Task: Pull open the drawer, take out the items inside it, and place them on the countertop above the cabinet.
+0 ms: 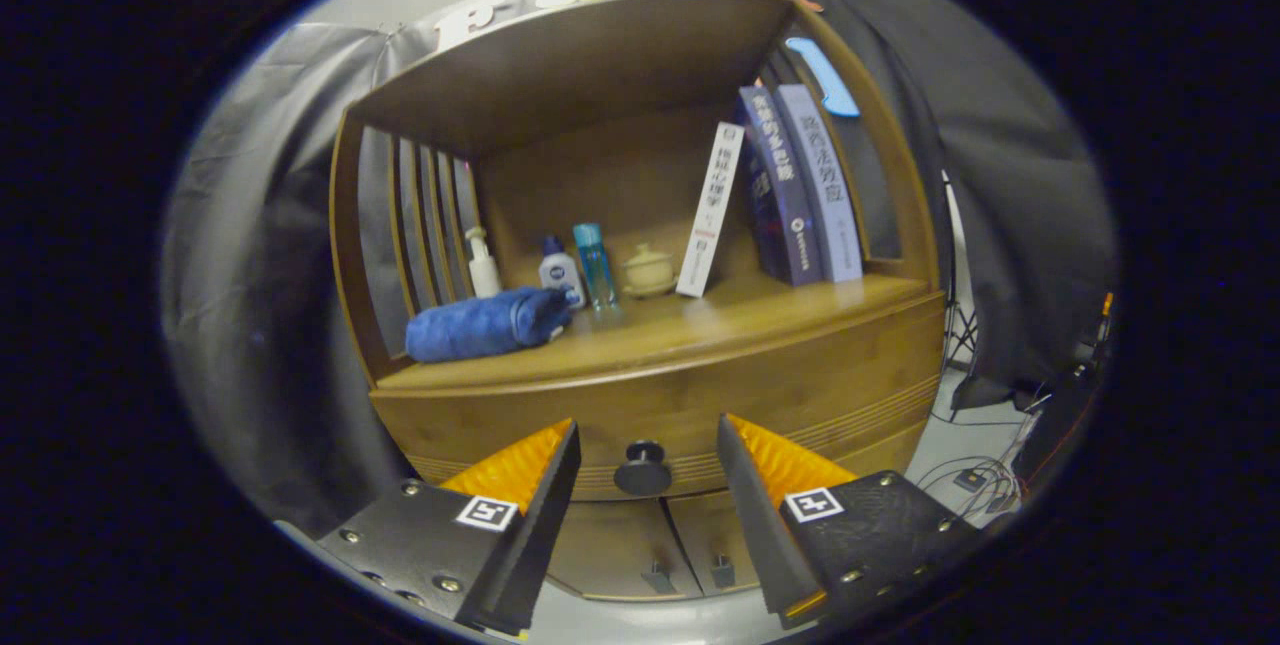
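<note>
We see our claw (648, 437) spread wide, its two fingers gripping nothing. Between the fingertips, and a little past them, sits the round dark knob (643, 467) of the drawer (680, 405). The fingers stand on either side of the knob without touching it, and nothing lies in the gap between them and it. The drawer front is flush with the wooden cabinet (640, 225), so it is closed and we cannot see what it holds.

Just above the drawer and farther ahead of the claw runs the countertop (720, 325). Up and to the left of the fingers a rolled blue towel (487, 324) lies near the front edge. Behind it stand a white pump bottle (484, 264), a small white bottle with a dark cap (560, 272), a slim clear blue bottle (595, 265) and a little lidded pale jar (648, 271). Beyond the right finger a white book (710, 210) leans to the right toward two dark upright books (800, 185) by the cabinet's right side. The front right part of the countertop is bare wood.

Below the knob, between the fingers' bases, we see two lower doors (650, 545), each with a small handle. Off past the right finger, cables (975, 475) lie on the floor.
</note>
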{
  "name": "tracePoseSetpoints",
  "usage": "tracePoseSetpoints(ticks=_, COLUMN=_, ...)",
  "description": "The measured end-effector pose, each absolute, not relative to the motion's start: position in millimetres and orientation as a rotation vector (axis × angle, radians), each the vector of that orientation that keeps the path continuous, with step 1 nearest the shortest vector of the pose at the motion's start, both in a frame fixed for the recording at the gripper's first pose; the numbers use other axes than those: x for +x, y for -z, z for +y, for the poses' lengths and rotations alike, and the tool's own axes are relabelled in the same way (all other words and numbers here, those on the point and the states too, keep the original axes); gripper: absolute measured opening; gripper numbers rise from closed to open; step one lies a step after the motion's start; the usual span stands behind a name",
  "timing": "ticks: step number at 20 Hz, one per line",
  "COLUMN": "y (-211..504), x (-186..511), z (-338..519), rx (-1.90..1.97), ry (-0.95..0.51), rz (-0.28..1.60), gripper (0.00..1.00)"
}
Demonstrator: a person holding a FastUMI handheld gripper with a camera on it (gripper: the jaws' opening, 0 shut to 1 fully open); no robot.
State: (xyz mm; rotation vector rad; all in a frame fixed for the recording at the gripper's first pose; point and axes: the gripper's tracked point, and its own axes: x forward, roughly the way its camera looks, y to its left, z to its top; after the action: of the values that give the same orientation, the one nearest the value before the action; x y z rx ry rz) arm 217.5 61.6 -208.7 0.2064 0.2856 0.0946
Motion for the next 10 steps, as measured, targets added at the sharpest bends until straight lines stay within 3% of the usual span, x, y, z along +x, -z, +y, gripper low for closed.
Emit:
tracePoseSetpoints(ticks=4, y=251, x=237, z=67, rx=0.144, ry=-0.076, rz=0.390, gripper=0.73)
tracePoseSetpoints(ticks=7, y=268, x=249, z=67, rx=0.151, ry=-0.055, rz=0.423, gripper=0.73)
tracePoseSetpoints(ticks=9, y=272, x=256, z=68, rx=0.144, ry=-0.047, rz=0.429, gripper=0.60)
tracePoseSetpoints(ticks=10, y=275, x=258, z=75, rx=0.151, ry=-0.077, rz=0.447, gripper=0.60)
